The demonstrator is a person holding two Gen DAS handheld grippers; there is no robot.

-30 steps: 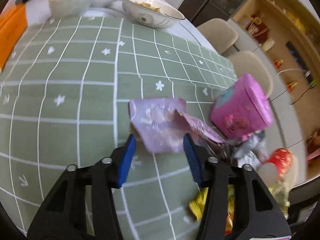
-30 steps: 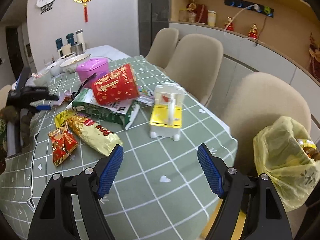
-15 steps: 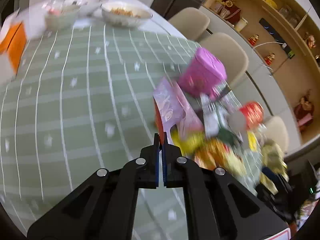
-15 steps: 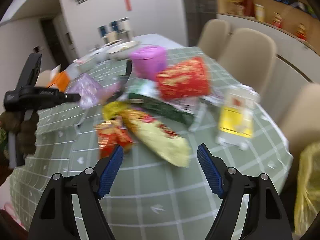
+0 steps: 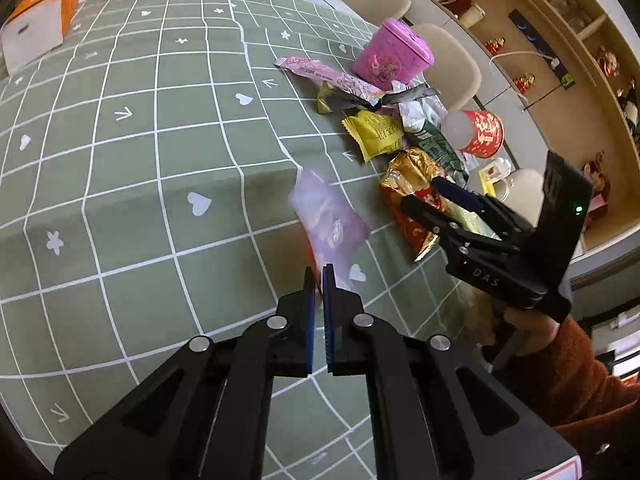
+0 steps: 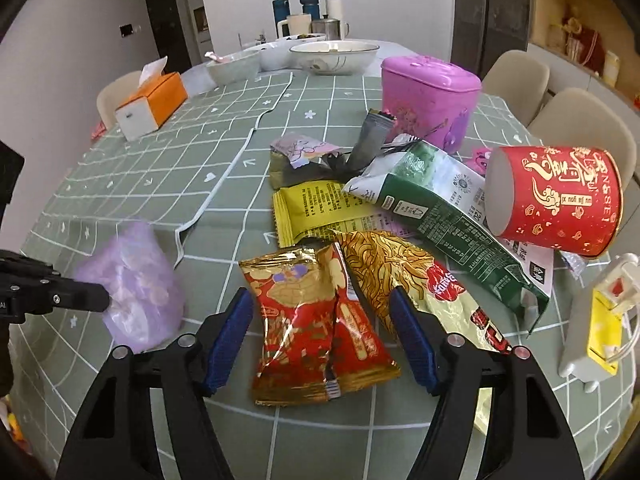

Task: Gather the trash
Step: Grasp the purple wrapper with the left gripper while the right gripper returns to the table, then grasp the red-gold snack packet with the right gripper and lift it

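My left gripper (image 5: 318,280) is shut on the lower edge of a crumpled purple wrapper (image 5: 326,216) and holds it just above the green checked tablecloth (image 5: 140,168). The same wrapper shows in the right wrist view (image 6: 136,284), with the left gripper's tip (image 6: 86,298) on it. My right gripper (image 6: 320,316) is open, its fingers on either side of a red-and-gold snack packet (image 6: 312,324) lying on the cloth. It also shows in the left wrist view (image 5: 444,196). Behind lie a yellow wrapper (image 6: 320,212), a green-and-white bag (image 6: 444,220) and a gold noodle bag (image 6: 404,276).
A red paper cup (image 6: 560,200) lies on its side at the right. A pink tin (image 6: 428,96) stands behind the trash. A small white-and-yellow stand (image 6: 600,320) is near the right table edge. An orange tissue box (image 6: 154,104) and bowls (image 6: 334,54) sit at the far end.
My left gripper shut on the purple wrapper and carried it toward the near table edge. My right gripper swung left from the table corner and lowered, open, around the red-and-gold packet.
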